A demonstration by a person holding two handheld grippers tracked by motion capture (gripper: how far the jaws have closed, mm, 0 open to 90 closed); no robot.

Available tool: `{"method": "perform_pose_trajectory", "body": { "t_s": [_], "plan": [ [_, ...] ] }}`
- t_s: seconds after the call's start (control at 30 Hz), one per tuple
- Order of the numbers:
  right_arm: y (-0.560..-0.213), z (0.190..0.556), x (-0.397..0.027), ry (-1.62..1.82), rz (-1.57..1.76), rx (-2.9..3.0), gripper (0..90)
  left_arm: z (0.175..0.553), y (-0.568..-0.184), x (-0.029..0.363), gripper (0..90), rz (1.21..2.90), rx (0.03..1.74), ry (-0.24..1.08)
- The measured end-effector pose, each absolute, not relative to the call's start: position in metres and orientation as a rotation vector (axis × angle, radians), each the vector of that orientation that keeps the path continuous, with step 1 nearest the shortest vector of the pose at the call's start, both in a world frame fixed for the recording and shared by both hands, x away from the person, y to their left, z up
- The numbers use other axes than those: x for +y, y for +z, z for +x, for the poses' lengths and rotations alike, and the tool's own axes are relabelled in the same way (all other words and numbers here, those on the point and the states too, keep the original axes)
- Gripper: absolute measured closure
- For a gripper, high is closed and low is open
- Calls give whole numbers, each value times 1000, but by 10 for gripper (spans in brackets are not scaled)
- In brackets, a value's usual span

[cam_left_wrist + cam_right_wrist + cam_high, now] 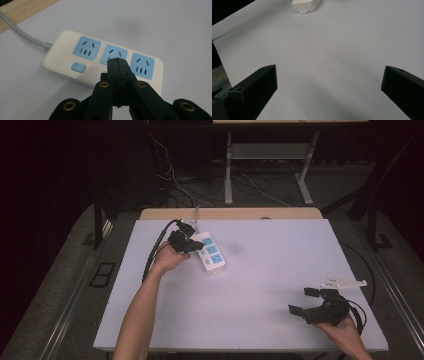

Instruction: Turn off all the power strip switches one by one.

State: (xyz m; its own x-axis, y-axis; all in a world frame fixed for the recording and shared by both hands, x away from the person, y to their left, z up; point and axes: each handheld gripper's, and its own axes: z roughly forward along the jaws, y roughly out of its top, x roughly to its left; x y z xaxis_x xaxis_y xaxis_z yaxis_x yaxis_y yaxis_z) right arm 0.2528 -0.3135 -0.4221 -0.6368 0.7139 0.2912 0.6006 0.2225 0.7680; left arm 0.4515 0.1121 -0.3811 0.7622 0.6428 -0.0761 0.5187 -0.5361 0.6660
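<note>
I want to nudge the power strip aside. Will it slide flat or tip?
The power strip is low and flat, so it would probably slide, not tip. Its grey cord may drag and turn it. The shell looks rigid and smooth.

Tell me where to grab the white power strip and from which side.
Grip the power strip across its narrow width, probably near the cord-free end, coming down from above. It lies flat with long parallel sides, and the open right gripper has room to straddle them.

A lab-like workspace: a white-topped table (280, 285) on grey carpet (70, 270), dark curtains and loose floor cables (172, 180) behind.
</note>
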Motion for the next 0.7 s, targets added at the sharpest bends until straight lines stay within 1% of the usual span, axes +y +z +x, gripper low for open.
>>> {"method": "perform_pose_trajectory", "body": {
  "t_s": [0.23,0.7],
  "plan": [
    [-422,253,-313,1389,1273,2361,3,460,-381,110,895,2254,871,238],
    [-422,253,-313,1387,1273,2364,3,467,-395,108,894,2279,893,218]
  ]
}}
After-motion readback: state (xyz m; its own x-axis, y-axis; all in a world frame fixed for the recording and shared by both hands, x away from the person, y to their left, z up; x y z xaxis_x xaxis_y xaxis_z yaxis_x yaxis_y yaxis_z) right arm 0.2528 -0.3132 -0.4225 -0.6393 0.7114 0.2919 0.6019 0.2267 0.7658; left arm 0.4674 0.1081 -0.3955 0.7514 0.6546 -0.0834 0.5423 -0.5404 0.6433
